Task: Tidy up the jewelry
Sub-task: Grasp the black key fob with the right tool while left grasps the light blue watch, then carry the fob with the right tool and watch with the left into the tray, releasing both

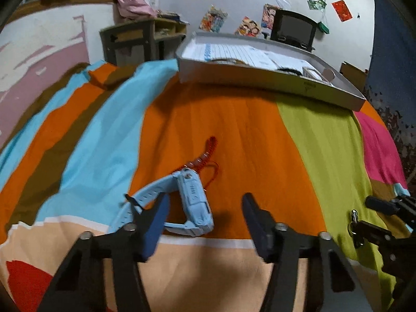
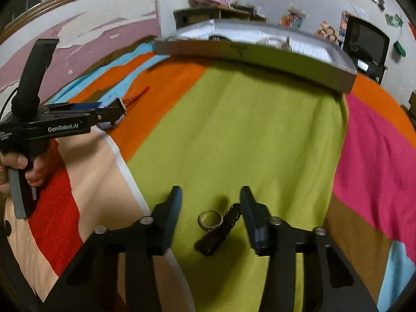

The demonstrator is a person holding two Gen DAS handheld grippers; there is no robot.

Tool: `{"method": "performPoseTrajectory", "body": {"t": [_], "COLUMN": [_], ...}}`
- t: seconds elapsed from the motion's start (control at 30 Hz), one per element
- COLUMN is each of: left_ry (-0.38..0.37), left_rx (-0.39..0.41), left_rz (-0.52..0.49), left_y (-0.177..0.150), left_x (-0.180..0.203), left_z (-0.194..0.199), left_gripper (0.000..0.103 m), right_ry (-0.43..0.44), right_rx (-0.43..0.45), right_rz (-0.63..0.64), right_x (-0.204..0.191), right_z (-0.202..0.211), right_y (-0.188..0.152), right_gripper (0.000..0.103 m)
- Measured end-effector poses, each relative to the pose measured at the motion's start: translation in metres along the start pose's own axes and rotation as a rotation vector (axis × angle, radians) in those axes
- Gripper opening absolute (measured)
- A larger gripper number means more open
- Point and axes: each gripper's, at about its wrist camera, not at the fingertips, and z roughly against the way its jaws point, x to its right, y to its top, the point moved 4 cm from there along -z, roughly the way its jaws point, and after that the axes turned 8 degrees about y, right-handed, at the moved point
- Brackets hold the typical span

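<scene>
Judging little sorted yet, I hold both tongs spread wide and empty, left tongs (image 1: 205,223) low-centre over the blue watch (image 1: 192,202) and red bracelet (image 1: 208,153), right tongs (image 2: 210,218) around the ring (image 2: 210,219), the box (image 1: 273,80) across the top.

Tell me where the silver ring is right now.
In the right wrist view the silver ring lies on the green stripe of the bedspread, between the open fingers of the right gripper, touching a black keychain strap on its right.
</scene>
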Motion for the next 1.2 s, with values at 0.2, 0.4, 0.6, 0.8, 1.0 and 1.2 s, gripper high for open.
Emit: {"method": "performPoseTrajectory", "body": {"t": [0.2,0.4,0.6,0.8,1.0,1.2], "left_ry": [0.011,-0.033,-0.095,-0.154,-0.225,-0.243], "left_rx": [-0.037,-0.063,-0.1,-0.135,-0.106,-0.011], "left_rz": [-0.014,0.01,-0.043,-0.09,-0.095,-0.077], "left_y": [-0.002,-0.007,-0.019,-0.029,-0.027,-0.008], "left_x": [0.001,0.003,0.022,0.039,0.053,0.057], "left_z": [-0.007,-0.001,0.019,0.036,0.058,0.08], "left_gripper": [0.022,0.02,0.017,0.016,0.016,0.016], "right_ry": [0.024,0.033,0.062,0.09,0.1,0.063], "right_rx": [-0.059,-0.104,-0.144,-0.152,-0.03,0.141], "right_rz": [0.002,-0.018,-0.041,-0.082,-0.068,-0.037], "right_x": [-0.003,-0.006,-0.01,-0.009,-0.013,-0.01], "right_z": [-0.013,-0.013,-0.012,-0.008,0.018,0.057], "right_y": [-0.011,-0.02,-0.03,-0.033,-0.019,0.014], "right_gripper": [0.026,0.022,0.022,0.018,0.018,0.018]}}
